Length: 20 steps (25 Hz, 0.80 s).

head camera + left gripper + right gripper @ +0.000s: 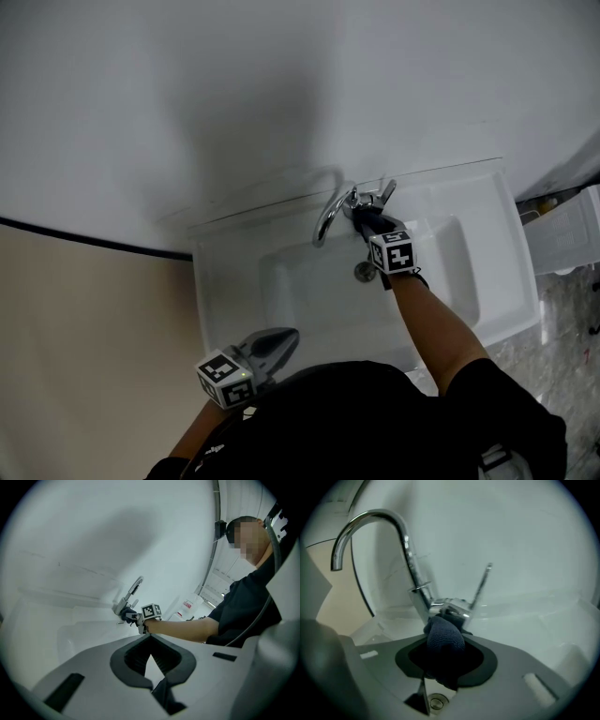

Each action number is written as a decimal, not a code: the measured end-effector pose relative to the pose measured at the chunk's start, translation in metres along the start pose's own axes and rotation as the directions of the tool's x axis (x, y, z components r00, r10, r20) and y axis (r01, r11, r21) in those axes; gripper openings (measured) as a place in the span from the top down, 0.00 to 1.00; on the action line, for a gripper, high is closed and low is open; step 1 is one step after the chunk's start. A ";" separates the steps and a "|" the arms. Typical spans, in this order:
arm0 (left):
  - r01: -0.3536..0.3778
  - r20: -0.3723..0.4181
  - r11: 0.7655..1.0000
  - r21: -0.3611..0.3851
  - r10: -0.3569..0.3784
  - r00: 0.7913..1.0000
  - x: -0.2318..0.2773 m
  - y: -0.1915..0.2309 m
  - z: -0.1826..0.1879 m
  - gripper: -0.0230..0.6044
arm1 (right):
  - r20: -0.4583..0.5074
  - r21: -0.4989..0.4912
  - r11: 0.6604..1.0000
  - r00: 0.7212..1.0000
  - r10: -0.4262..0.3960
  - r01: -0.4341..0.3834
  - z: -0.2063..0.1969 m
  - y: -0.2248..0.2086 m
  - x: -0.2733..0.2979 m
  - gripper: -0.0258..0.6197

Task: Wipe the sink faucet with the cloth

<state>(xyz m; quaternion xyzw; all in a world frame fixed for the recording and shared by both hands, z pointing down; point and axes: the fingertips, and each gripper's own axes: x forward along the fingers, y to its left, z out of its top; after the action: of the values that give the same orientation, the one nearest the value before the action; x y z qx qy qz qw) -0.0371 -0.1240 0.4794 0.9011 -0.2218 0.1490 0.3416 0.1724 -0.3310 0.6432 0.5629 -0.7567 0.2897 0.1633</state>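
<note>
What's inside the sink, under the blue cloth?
A round metal drain sits at the bottom of the sink. The cloth, pinched in the right gripper, presses on the base of the faucet and hides that part.

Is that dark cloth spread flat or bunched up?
Bunched up: the cloth shows as a rounded wad between the right gripper's jaws, its tip against the faucet base.
</note>
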 end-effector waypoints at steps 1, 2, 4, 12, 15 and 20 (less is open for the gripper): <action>-0.001 0.001 1.000 0.000 0.001 1.000 -0.001 0.000 0.001 0.98 | 0.014 0.038 0.999 1.000 -0.015 0.014 -0.001 -0.010 -0.004 0.78; -0.003 0.003 1.000 -0.002 0.003 1.000 -0.002 0.001 0.001 0.98 | 0.028 0.070 0.997 0.999 -0.020 0.018 -0.002 -0.016 -0.007 0.77; -0.008 0.007 1.000 -0.015 0.009 1.000 -0.006 0.002 0.001 0.98 | 0.050 0.121 0.993 0.999 -0.014 0.007 -0.001 -0.019 -0.008 0.77; -0.024 0.024 0.999 -0.029 0.024 0.999 -0.020 0.006 -0.001 0.98 | 0.030 0.052 0.998 0.999 -0.036 0.035 0.008 -0.028 -0.015 0.77; -0.025 0.035 0.999 -0.031 0.026 0.999 -0.020 0.005 -0.001 0.98 | 0.008 -0.098 0.993 0.997 -0.071 0.072 0.014 -0.038 -0.022 0.77; -0.015 0.037 0.999 -0.037 0.016 0.999 -0.018 0.007 -0.001 0.98 | 0.128 -0.075 0.990 0.986 -0.108 0.119 0.077 -0.069 -0.038 0.78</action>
<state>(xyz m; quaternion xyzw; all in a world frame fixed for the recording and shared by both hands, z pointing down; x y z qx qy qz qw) -0.0567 -0.1228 0.4763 0.8955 -0.2378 0.1308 0.3526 0.2552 -0.3641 0.5788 0.6147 -0.7434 0.2130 0.1557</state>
